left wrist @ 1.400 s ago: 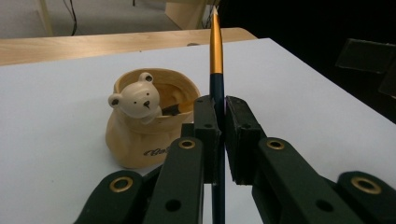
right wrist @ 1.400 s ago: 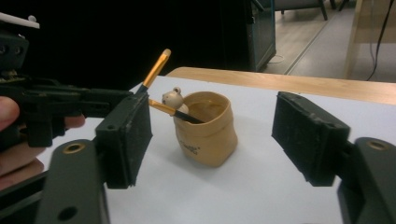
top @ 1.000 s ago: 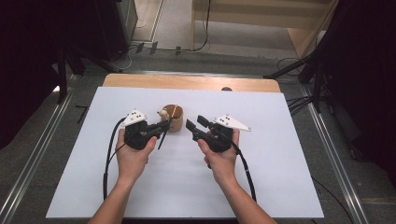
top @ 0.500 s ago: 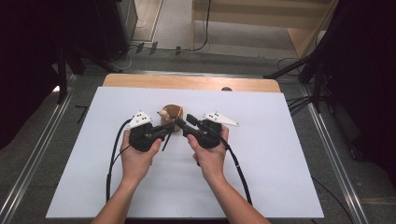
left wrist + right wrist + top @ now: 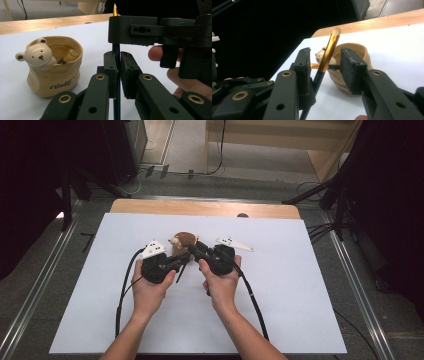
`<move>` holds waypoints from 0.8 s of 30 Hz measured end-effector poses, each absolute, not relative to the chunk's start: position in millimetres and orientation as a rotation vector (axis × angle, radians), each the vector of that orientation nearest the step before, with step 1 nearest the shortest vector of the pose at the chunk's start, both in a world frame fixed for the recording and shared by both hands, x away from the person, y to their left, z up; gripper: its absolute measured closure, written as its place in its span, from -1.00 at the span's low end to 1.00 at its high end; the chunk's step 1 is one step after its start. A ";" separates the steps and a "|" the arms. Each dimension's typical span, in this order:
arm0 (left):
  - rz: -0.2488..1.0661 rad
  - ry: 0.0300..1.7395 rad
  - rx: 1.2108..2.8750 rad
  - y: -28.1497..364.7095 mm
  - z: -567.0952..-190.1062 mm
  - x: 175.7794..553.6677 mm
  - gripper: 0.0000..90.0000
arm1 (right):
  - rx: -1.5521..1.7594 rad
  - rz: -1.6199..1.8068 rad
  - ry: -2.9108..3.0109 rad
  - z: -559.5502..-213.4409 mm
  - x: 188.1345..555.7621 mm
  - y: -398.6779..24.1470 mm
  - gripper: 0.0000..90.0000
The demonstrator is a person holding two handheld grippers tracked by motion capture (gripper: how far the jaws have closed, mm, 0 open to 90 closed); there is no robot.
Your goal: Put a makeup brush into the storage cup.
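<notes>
Left hand-held gripper (image 5: 117, 75) clamped tight on a dark makeup brush (image 5: 116, 51), held upright over the desk (image 5: 300, 285) near its middle. Right hand-held gripper (image 5: 325, 67) straddles the brush's gold ferrule, jaws just been closing, pads not touching yet. Beyond, toward the far edge, bear-faced ceramic pot (image 5: 53, 66).
</notes>
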State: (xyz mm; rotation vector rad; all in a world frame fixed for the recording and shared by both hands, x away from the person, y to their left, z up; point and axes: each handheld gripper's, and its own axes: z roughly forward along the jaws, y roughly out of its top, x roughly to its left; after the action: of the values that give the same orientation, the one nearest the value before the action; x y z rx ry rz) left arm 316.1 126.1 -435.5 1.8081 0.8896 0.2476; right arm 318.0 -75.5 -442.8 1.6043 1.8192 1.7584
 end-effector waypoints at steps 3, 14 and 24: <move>0.241 0.884 1.813 125.7 -436.0 316.3 0.88 | 1.634 1.777 1.822 -443.9 319.5 -76.2 0.67; 0.239 0.898 1.821 124.2 -438.6 317.3 0.65 | 1.596 1.828 1.828 -442.7 318.3 -75.9 0.89; 0.248 0.876 1.834 121.3 -440.1 316.4 0.46 | 1.518 1.781 1.848 -440.3 316.8 -75.6 0.89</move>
State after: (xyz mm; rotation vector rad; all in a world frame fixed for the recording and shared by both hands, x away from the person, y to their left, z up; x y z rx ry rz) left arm 316.4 121.3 -440.1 1.8337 0.8759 0.2478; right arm 316.8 -75.6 -440.3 1.5176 1.8485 1.7812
